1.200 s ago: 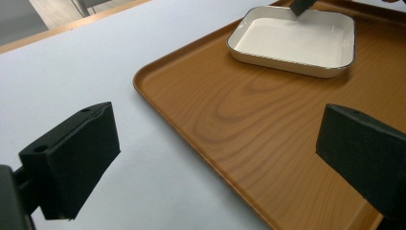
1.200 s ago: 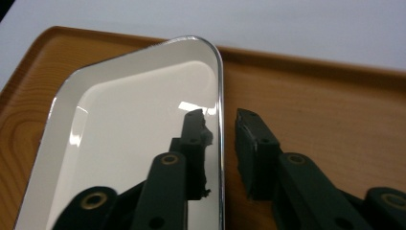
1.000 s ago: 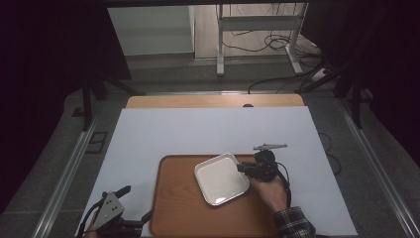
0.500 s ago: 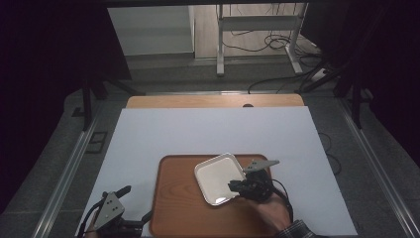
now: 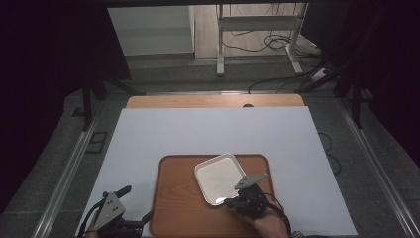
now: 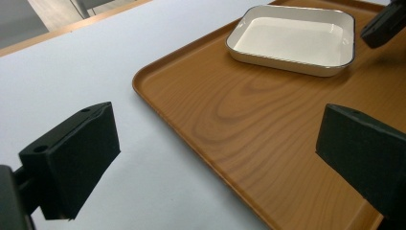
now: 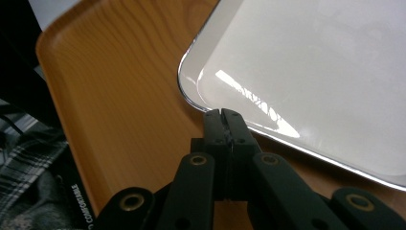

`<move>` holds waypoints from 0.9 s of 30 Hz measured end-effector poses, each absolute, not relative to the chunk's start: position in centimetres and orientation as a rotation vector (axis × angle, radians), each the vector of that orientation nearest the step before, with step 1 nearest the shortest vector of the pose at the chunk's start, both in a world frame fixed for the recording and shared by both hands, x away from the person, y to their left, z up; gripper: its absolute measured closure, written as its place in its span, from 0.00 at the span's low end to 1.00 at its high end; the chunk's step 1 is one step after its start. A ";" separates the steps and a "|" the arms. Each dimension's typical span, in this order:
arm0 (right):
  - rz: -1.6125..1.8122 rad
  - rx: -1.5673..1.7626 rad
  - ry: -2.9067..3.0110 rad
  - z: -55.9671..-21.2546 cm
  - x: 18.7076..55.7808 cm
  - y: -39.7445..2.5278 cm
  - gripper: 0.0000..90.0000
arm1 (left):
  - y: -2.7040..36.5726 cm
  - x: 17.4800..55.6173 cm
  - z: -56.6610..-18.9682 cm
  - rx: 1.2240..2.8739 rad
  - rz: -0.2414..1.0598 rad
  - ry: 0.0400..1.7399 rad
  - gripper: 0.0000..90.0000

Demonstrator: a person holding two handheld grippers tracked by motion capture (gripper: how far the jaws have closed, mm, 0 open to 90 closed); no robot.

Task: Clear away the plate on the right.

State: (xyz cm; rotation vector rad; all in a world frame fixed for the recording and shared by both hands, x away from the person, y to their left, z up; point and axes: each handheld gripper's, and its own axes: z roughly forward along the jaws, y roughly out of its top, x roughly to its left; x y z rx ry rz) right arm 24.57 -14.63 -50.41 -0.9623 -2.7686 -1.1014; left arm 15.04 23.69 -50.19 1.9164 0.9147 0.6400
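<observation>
A white square dish (image 5: 219,177) with a thin dark rim lies on a wooden tray (image 5: 178,198) at the near middle of the table. My right gripper (image 5: 230,202) is shut, its tips touching the dish's near corner rim (image 7: 191,96). In the right gripper view the closed jaws of my right gripper (image 7: 223,113) meet just at that rim; whether they pinch it is not clear. My left gripper (image 5: 135,203) rests at the tray's near-left corner, open with nothing between its fingers. In the left gripper view the left gripper (image 6: 215,158) straddles the tray's edge (image 6: 158,103), the dish (image 6: 292,40) farther off.
A white sheet (image 5: 208,134) covers the table, with a strip of bare wood (image 5: 213,101) along the far edge. Metal rails run down both sides. Beyond the table are a frame leg (image 5: 220,39) and loose cables (image 5: 277,42) on the floor.
My right gripper has moved from the dish's right side toward me and leftward, down to its near corner. The dish and my left gripper have stayed put.
</observation>
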 end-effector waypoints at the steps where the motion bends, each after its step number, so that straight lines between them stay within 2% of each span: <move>1: -1.091 -0.956 -2.775 -50.6 24.6 -14.5 1.00 | 23.7 15.0 -50.2 1.916 0.640 0.915 0.01; 27: -1.082 -0.871 -2.836 -51.4 26.1 -10.7 1.00 | 23.7 15.1 -50.2 1.920 0.644 0.911 0.01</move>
